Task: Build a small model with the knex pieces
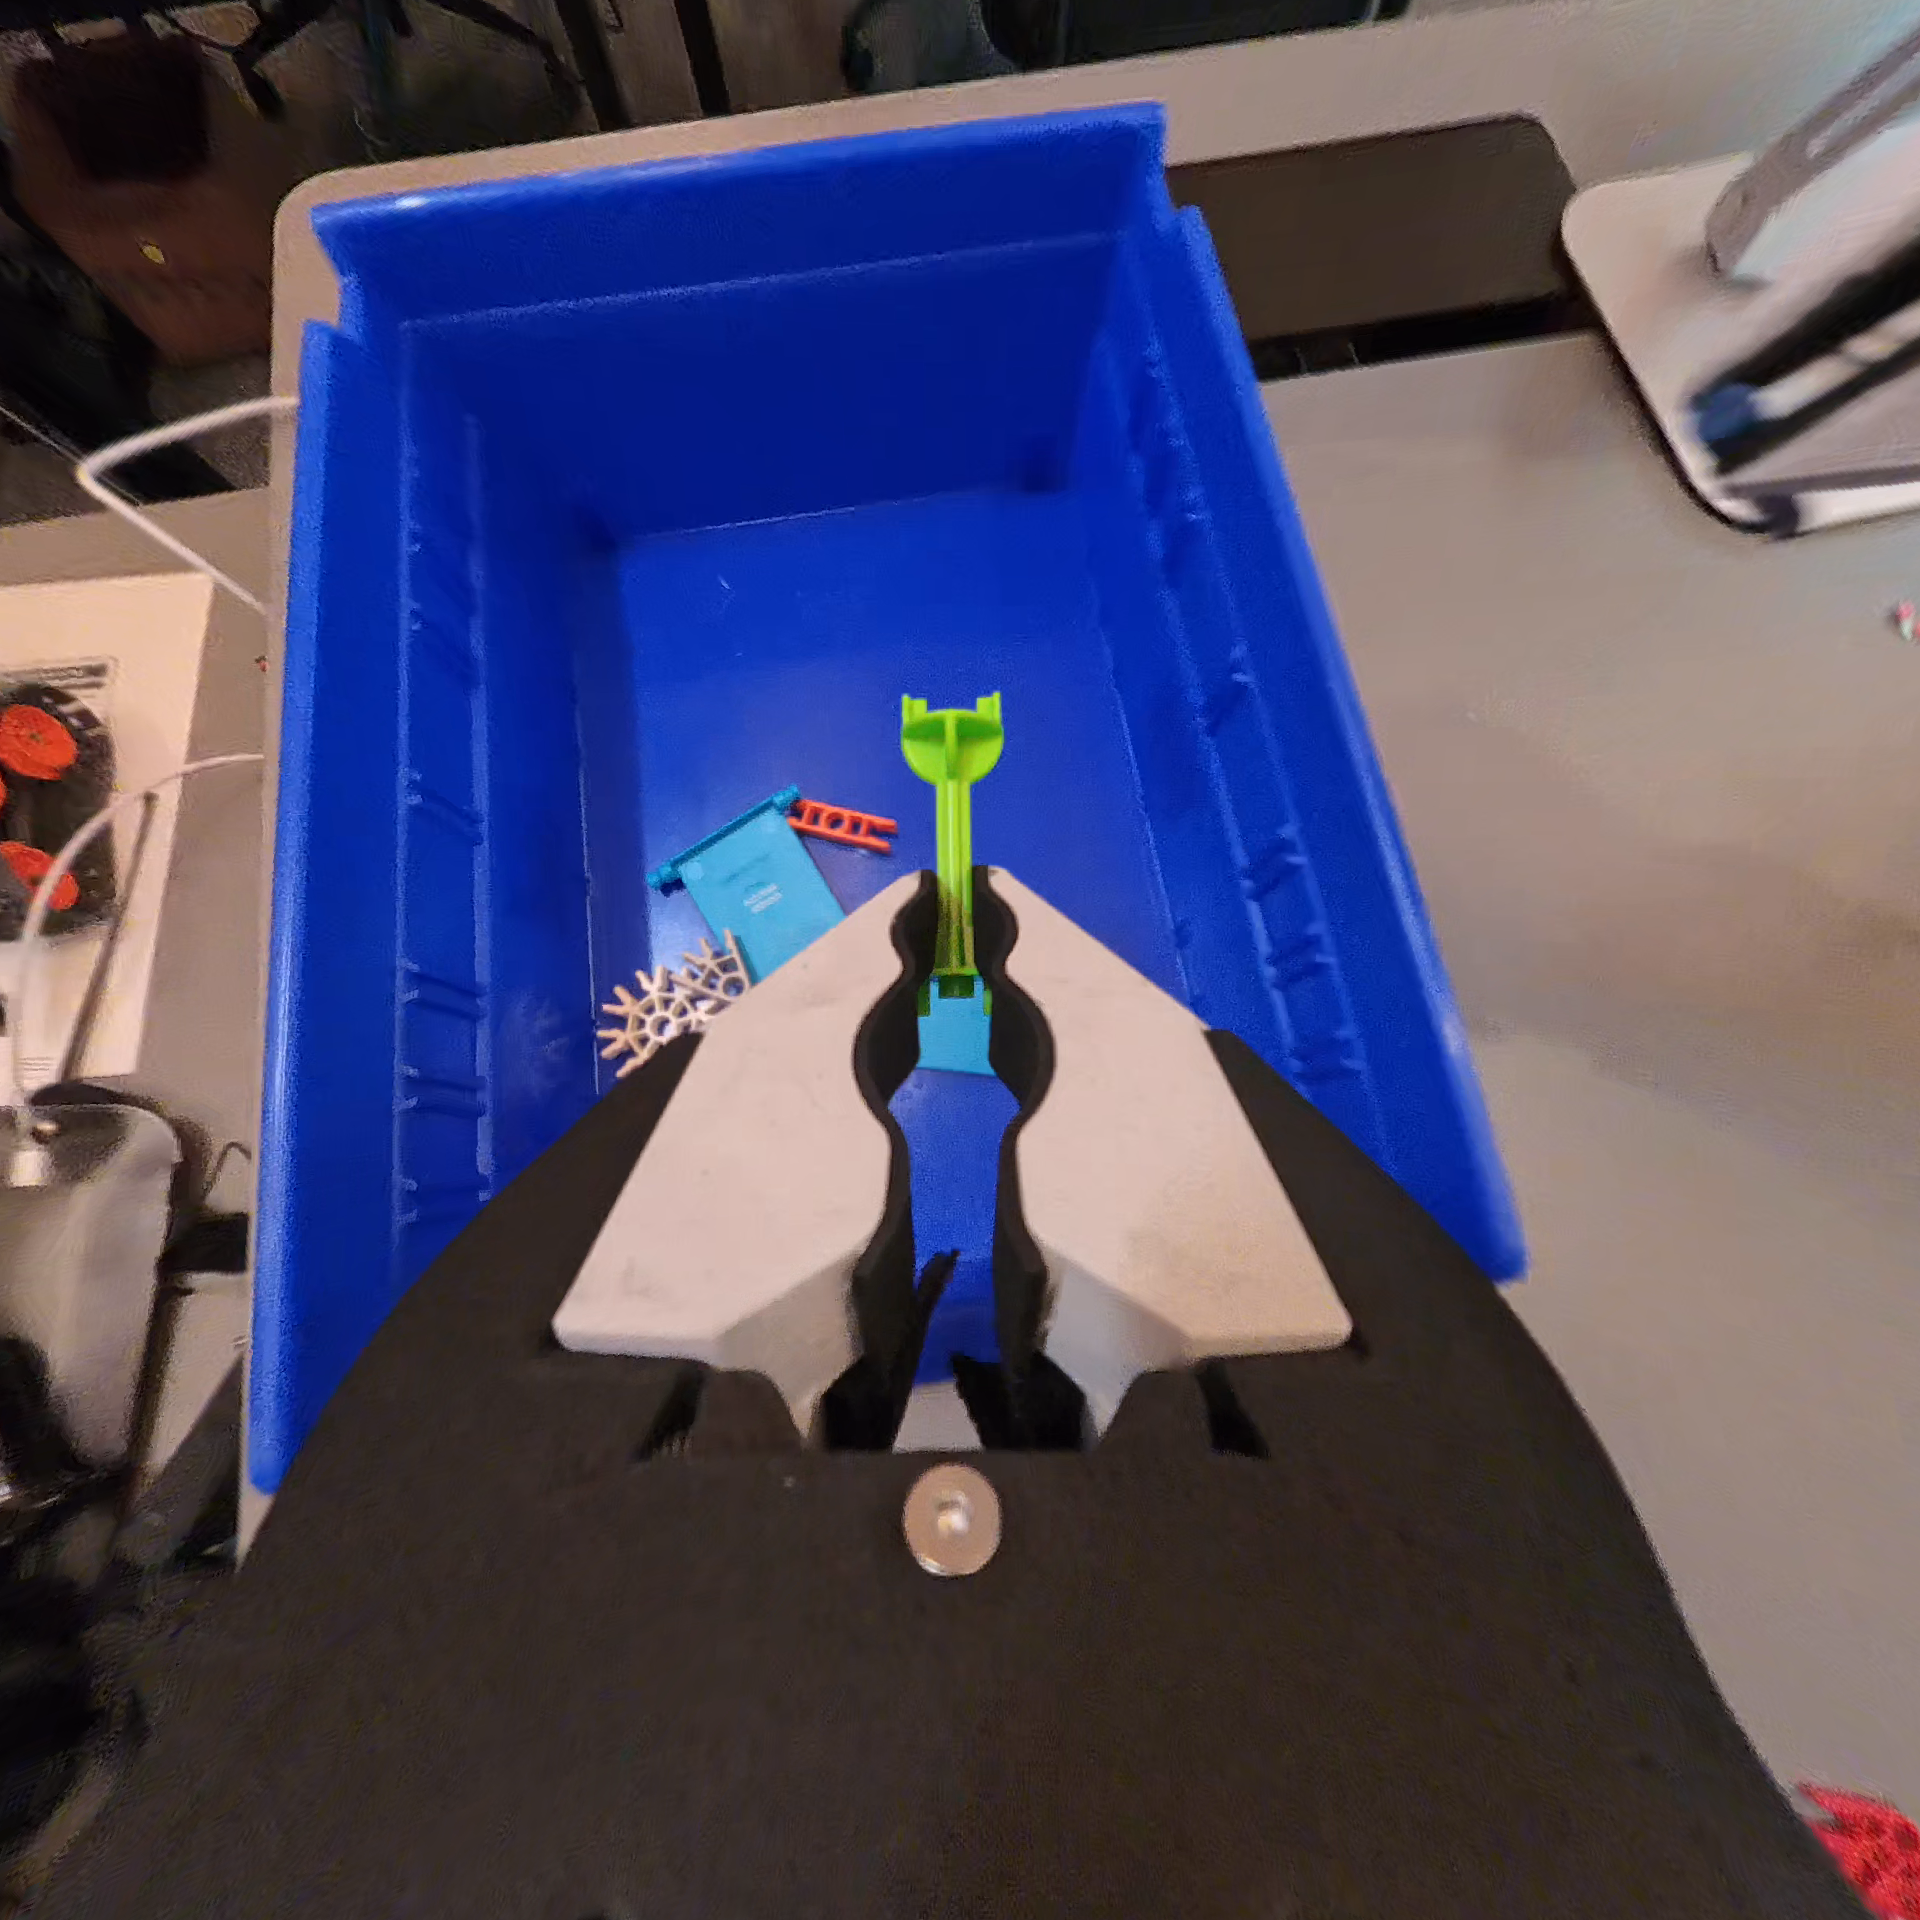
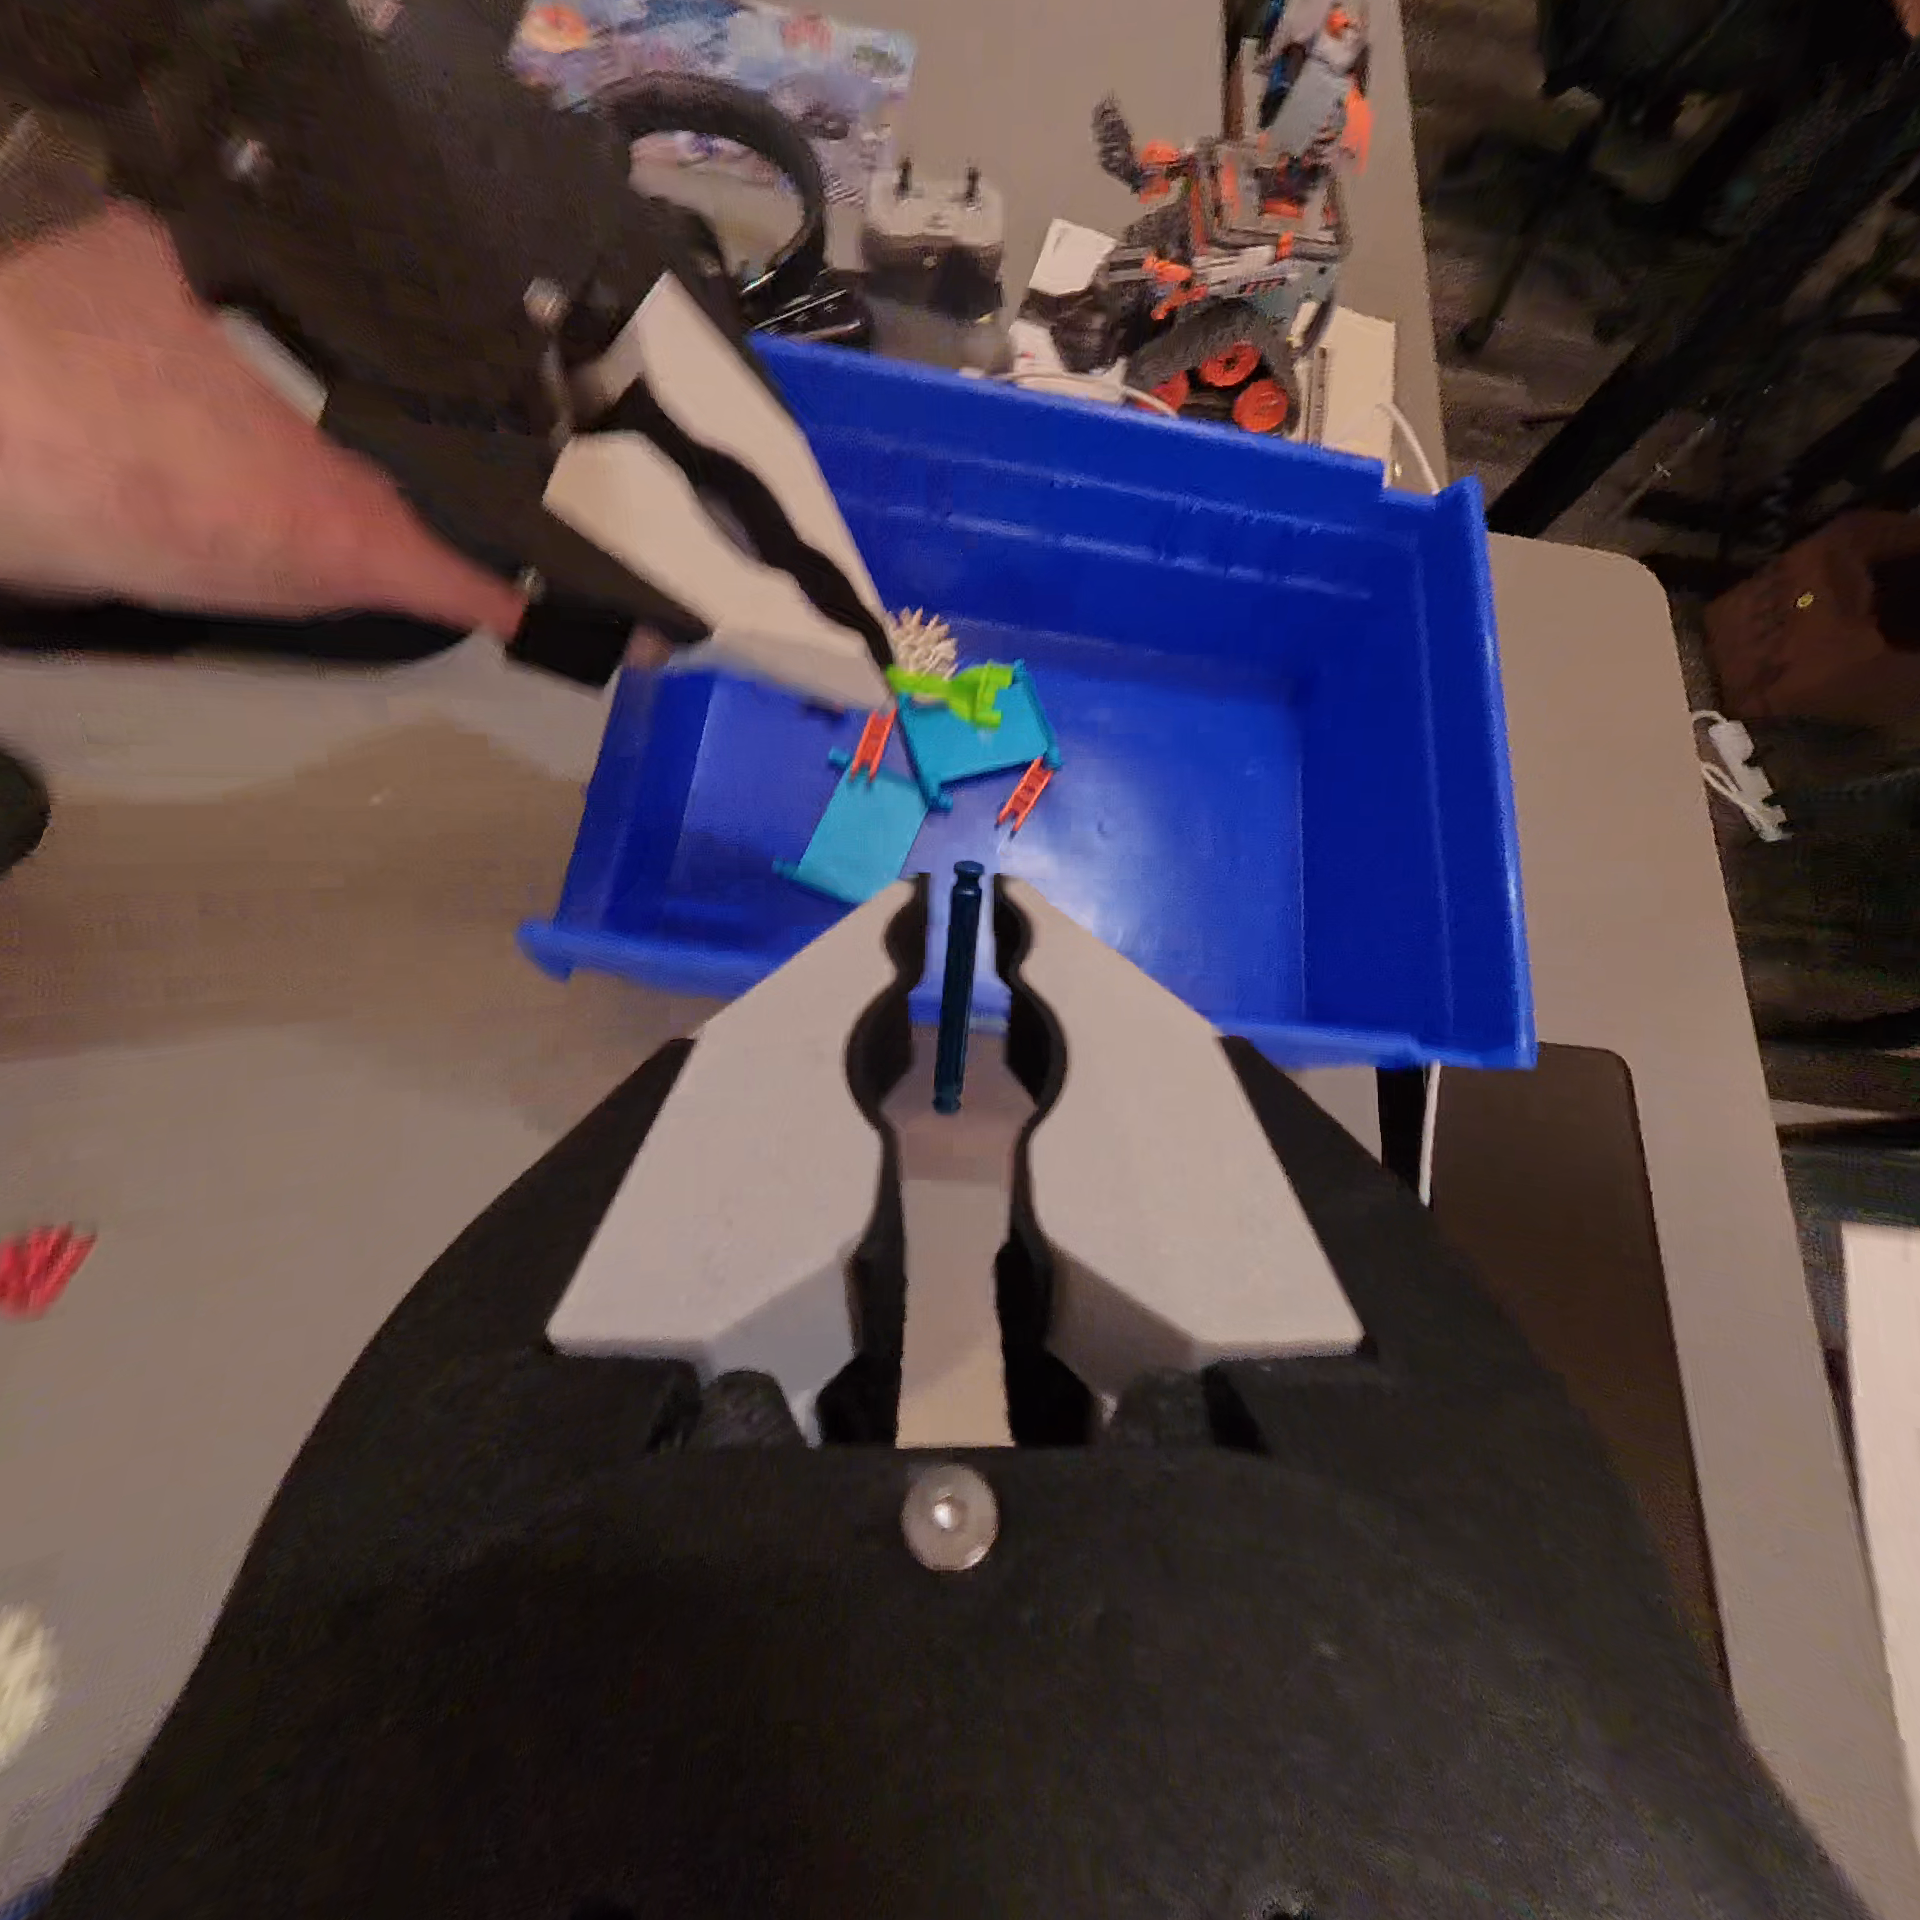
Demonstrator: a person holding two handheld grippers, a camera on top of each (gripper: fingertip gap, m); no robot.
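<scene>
Left gripper (image 1: 951,883) is clenching a green rod (image 1: 951,800) over the blue bin (image 1: 727,239); right gripper (image 2: 958,883) is pinching a dark rod (image 2: 958,977) at the bin's rim.

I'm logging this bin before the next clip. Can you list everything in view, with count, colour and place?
bin: one, blue, on the grey table.
green rod piece: one, lime, clamped in the left gripper over the bin.
flat panels: two, light blue, on the bin floor.
ladder pieces: two, orange-red, beside the panels.
snowflake connectors: pale grey, count unclear, on the bin floor.
dark rod: one, dark blue, between the right gripper's fingers at the bin's near wall.
toy vehicle model: one, grey and orange, beyond the bin.
left gripper: shut on the green piece.
right gripper: shut on the rod.
hand: one, holding the left gripper.
</scene>
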